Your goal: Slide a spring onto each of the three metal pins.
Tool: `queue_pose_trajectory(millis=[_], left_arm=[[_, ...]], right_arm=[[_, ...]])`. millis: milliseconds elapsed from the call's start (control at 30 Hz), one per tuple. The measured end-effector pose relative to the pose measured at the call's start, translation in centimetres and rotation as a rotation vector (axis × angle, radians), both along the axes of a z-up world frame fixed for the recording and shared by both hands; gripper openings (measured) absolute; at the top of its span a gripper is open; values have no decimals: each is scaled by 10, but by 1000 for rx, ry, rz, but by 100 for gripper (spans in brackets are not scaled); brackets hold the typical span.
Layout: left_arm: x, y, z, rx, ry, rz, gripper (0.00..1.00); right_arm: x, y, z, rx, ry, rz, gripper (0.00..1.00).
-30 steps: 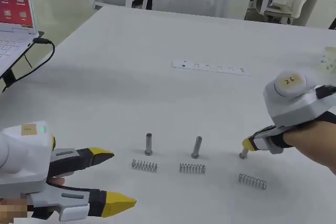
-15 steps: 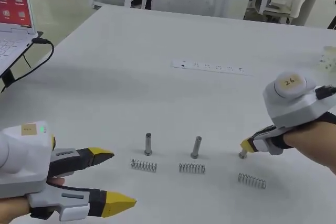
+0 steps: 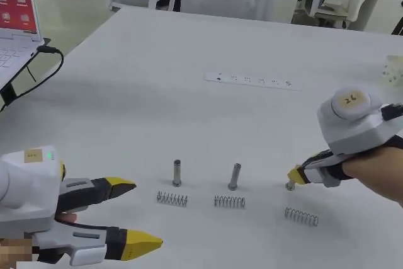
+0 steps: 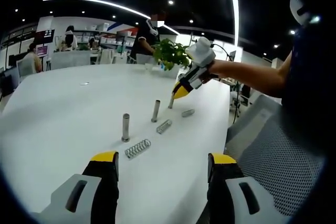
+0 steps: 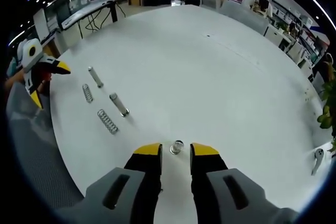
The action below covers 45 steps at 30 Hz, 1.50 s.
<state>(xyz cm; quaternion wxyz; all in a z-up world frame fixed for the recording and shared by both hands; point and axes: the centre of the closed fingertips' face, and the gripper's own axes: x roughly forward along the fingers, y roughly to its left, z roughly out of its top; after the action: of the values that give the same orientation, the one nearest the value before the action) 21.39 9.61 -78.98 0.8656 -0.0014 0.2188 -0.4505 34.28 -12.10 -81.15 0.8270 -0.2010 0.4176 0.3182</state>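
Three metal pins stand in a row on the white table: left pin [image 3: 177, 173], middle pin [image 3: 235, 176], right pin [image 3: 290, 185]. A spring lies in front of each: left spring [image 3: 172, 199], middle spring [image 3: 229, 202], right spring [image 3: 301, 217]. My right gripper [image 3: 295, 175] is low at the right pin [image 5: 177, 147], whose top sits between the narrowly parted yellow fingertips [image 5: 148, 150] with small gaps on both sides. My left gripper [image 3: 137, 213] hovers open and holds nothing, left of the left spring [image 4: 137, 148] and left pin [image 4: 125, 127].
A white power strip [image 3: 252, 81] lies farther back on the table [image 3: 126, 92]. A laptop [image 3: 16, 23] with a black cable [image 3: 44, 74] sits at the far left edge. Chairs and desks stand beyond the table. A potted plant [image 4: 170, 53] is at the table's far end.
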Motion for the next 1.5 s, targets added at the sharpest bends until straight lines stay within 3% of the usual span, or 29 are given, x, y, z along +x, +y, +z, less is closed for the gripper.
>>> queue_pose_trajectory(millis=[500, 633, 867, 1500], left_arm=[[0, 0, 1, 2, -1, -2, 64], [-1, 0, 1, 4, 0, -4, 64], [-1, -1, 2, 6, -1, -6, 64], [-2, 1, 3, 7, -5, 0, 63]], right_arm=[[-10, -10, 1, -2, -1, 10, 20], [-18, -13, 0, -31, -8, 40, 20], [-26, -16, 3, -16, -6, 49, 21], [-52, -15, -11, 6, 66, 165, 21]])
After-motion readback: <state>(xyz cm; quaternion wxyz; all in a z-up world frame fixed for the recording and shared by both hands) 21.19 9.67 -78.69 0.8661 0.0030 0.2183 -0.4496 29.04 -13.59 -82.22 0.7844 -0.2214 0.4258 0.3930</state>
